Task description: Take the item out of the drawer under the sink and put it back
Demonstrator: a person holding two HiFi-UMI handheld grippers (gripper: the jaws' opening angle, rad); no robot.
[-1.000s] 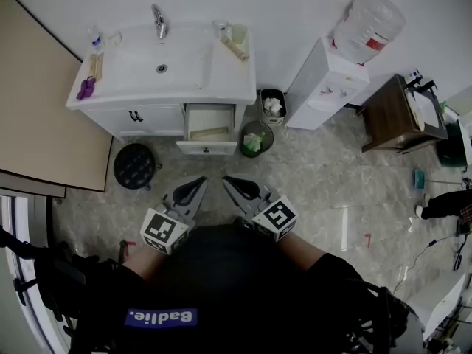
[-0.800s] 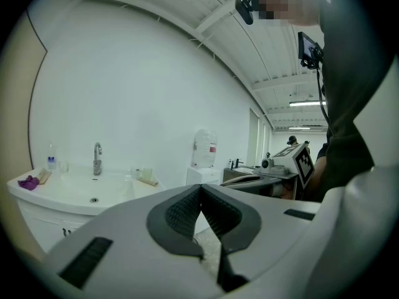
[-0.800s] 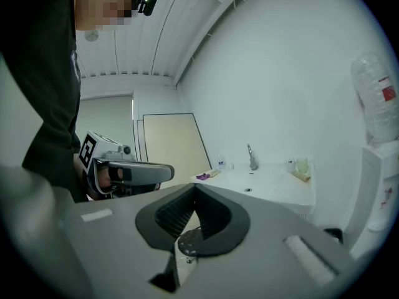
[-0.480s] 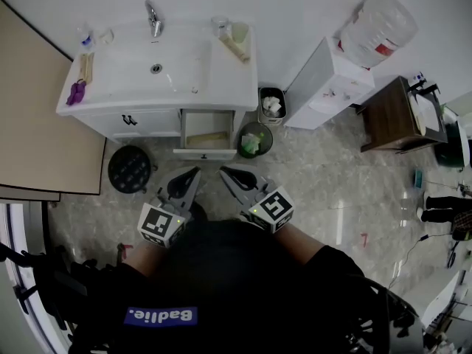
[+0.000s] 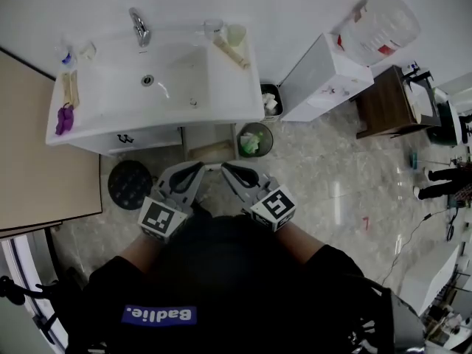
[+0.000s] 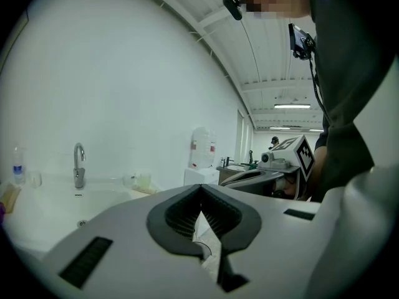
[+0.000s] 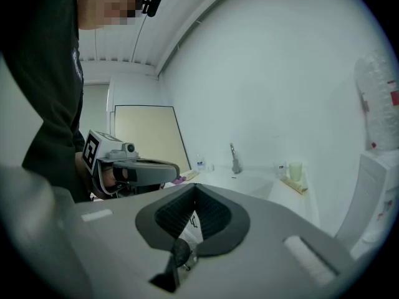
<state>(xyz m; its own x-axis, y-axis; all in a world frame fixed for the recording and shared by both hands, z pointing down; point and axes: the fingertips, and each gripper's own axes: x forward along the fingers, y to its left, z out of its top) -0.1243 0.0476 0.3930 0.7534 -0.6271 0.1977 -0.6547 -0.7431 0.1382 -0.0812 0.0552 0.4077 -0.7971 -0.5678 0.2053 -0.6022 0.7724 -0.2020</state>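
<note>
Plainly, both jaw pairs are pressed together with nothing between them: the left gripper (image 5: 196, 169) and right gripper (image 5: 227, 169) are two grey plastic wedges with ribbed dark pads, each bearing one marker cube. Just beyond their tips the single white drawer (image 5: 214, 131) stands pulled out beneath the glossy white sink (image 5: 110, 87) — one pale, flat, oblong item (image 5: 212, 151) lies inside. One chrome faucet (image 5: 138, 26), one round dark stool (image 5: 129, 184), two bins — a round bin (image 5: 254, 139), a rectangular bin (image 5: 271, 102)

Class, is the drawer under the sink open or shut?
Open: the drawer juts out from under the sink, and its inside and a pale item show from above.
</note>
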